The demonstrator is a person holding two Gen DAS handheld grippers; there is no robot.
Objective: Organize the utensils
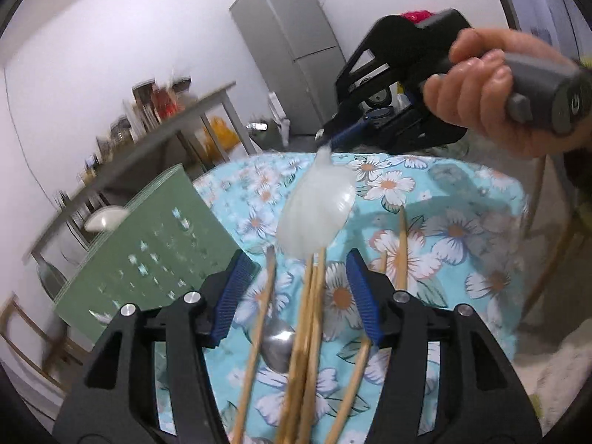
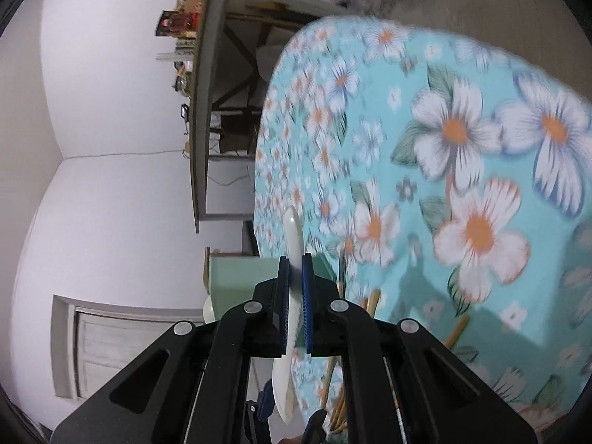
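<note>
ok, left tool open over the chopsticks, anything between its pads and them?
Nothing solid between them. The left tool straddles the chopsticks, but the white spoon held by the right tool hangs just beyond its tips.

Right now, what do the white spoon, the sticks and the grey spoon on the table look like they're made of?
White spoon: milky, slightly translucent and glossy, probably plastic, maybe ceramic. Sticks: pale tan, matte, thin and straight, likely bamboo or wood. Grey spoon: silvery bowl with a reflective sheen, looks like steel. Blur leaves the surface detail uncertain.
</note>
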